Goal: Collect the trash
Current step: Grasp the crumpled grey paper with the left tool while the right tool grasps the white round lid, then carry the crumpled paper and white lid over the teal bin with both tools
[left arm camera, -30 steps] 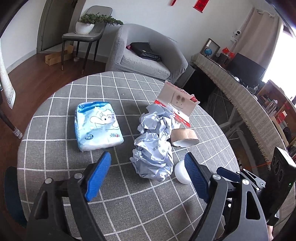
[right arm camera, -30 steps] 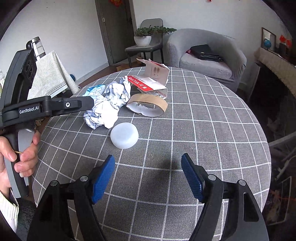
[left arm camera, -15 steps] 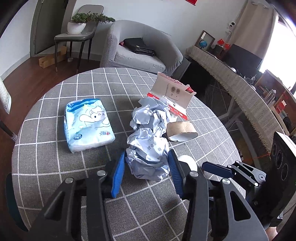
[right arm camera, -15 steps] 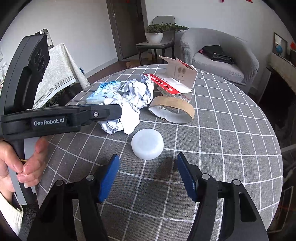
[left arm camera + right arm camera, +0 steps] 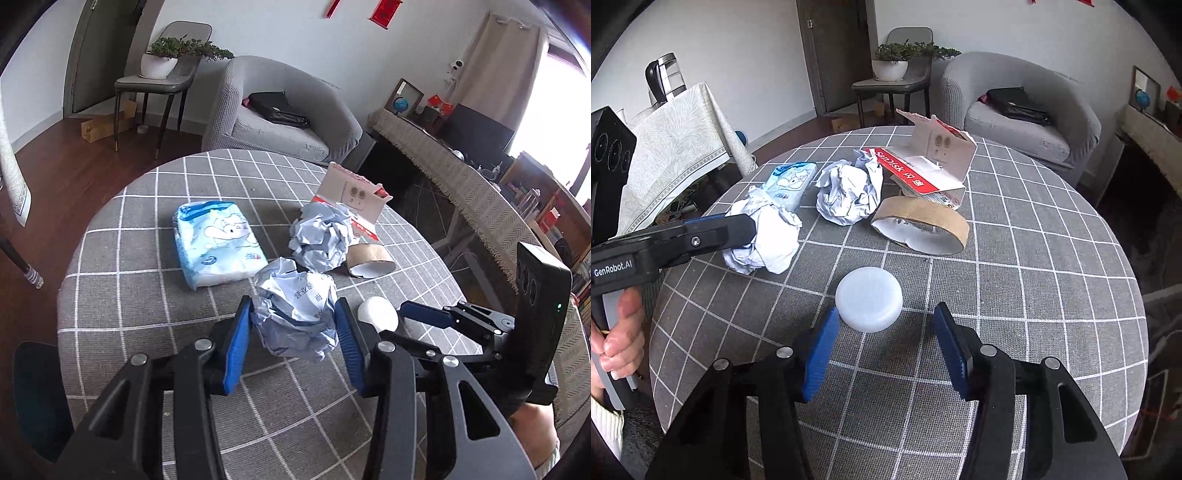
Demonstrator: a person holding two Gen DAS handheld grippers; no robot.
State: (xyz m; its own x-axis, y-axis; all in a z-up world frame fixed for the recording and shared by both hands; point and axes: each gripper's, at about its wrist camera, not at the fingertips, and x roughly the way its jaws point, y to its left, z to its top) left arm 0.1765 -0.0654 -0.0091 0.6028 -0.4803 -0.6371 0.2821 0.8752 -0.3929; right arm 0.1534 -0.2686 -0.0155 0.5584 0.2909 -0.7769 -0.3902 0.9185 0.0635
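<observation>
My left gripper [image 5: 292,308] is shut on a crumpled blue-white paper ball [image 5: 299,328], which stands apart from a second paper ball [image 5: 321,240]. In the right wrist view the held ball [image 5: 768,240] sits low over the checked tablecloth [image 5: 1034,258]. My right gripper [image 5: 886,325] is closing around a white round lid [image 5: 868,298]. The lid's near edge lies between the blue pads, closer to the left one, and neither pad presses on it. Behind the lid lie a cardboard tape ring [image 5: 919,229] and a torn red-and-white card package [image 5: 923,166].
A blue tissue pack [image 5: 218,243] lies at the table's left. Past the round table stand a grey armchair [image 5: 280,122] with a black bag, a chair with a potted plant [image 5: 162,62], and a long sideboard [image 5: 461,173] on the right. A cloth-covered stand [image 5: 676,147] is at left.
My left gripper closed on the nearer paper ball and drew it away from the other one. My right gripper moved up to the white lid while its jaws narrowed.
</observation>
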